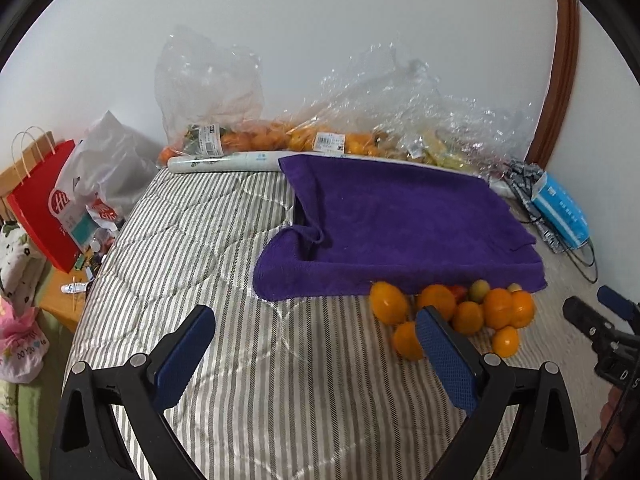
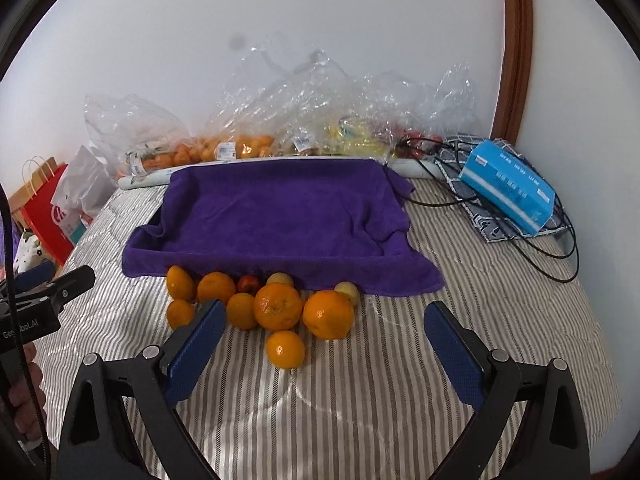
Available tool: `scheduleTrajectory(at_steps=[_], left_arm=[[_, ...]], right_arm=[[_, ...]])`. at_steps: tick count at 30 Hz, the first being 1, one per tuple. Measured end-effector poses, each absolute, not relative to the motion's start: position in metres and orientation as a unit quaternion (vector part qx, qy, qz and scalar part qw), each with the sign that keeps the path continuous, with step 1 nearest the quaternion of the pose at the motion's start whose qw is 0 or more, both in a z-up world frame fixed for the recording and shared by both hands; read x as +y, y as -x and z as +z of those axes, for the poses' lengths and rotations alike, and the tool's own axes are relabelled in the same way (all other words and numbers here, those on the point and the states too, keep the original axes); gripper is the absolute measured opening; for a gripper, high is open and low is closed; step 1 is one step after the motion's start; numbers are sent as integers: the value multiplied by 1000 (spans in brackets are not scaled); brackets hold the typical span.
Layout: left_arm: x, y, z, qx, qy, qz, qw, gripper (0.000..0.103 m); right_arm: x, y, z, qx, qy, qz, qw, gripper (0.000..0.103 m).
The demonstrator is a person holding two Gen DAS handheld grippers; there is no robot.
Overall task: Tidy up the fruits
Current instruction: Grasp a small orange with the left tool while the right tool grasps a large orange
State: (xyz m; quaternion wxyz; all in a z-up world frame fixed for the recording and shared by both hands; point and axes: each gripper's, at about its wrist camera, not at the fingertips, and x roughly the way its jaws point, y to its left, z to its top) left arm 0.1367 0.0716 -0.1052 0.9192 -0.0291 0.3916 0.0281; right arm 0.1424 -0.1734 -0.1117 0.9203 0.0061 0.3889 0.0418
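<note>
Left gripper point(image 1: 316, 344): we hold its jaws wide, empty, low in the left wrist frame.
Right gripper point(image 2: 324, 344): jaws wide, empty.
Fruits point(image 2: 264, 304): we see them heaped at centre frame on the striped bedcover point(image 2: 360, 400), touching the purple towel point(image 2: 280, 212) hem.
Plastic bags point(image 2: 240, 128): upper frame, against the wall.
</note>
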Motion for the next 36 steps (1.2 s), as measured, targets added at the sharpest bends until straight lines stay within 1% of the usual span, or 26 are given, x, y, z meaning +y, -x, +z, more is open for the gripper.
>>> scheduleTrajectory(at_steps=[3, 11, 14, 15, 16, 19, 20, 22, 24, 25, 26, 28, 33, 36], left_arm=[[71, -146, -113, 403, 23, 19, 915, 100], [76, -165, -128, 414, 27, 13, 910, 100], [81, -170, -137, 424, 32, 13, 905, 100], [83, -171, -139, 425, 34, 13, 905, 98], [85, -171, -141, 426, 37, 15, 904, 95], [88, -173, -146, 427, 46, 15, 903, 95], [88, -174, -147, 427, 48, 12, 903, 95], [87, -175, -148, 426, 45, 9, 903, 95], [87, -175, -148, 424, 41, 9, 905, 95], [87, -175, -149, 423, 39, 9, 905, 95], [86, -175, -149, 423, 38, 9, 905, 95], [86, -175, -149, 423, 40, 6, 905, 95], [83, -175, -153, 432, 57, -17, 900, 95], [78, -175, -155, 436, 63, -36, 897, 93]], right_arm=[[-174, -150, -119, 395, -9, 45, 918, 97], [-177, -169, -139, 414, -20, 52, 908, 86], [-180, -172, -145, 418, -30, 58, 906, 85], [-182, -172, -147, 419, -31, 58, 906, 84], [-183, -173, -149, 421, -32, 58, 905, 80], [-184, -177, -157, 429, -33, 60, 901, 76], [-185, -178, -159, 430, -32, 61, 900, 72], [-185, -180, -164, 434, -30, 61, 899, 68], [-185, -182, -168, 436, -26, 58, 898, 61], [-186, -183, -170, 438, -25, 59, 897, 55], [-187, -184, -173, 440, -27, 63, 895, 52], [-189, -184, -175, 439, -31, 71, 895, 51], [-186, -187, -181, 441, -18, 82, 893, 50], [-185, -191, -187, 448, -17, 86, 890, 50]])
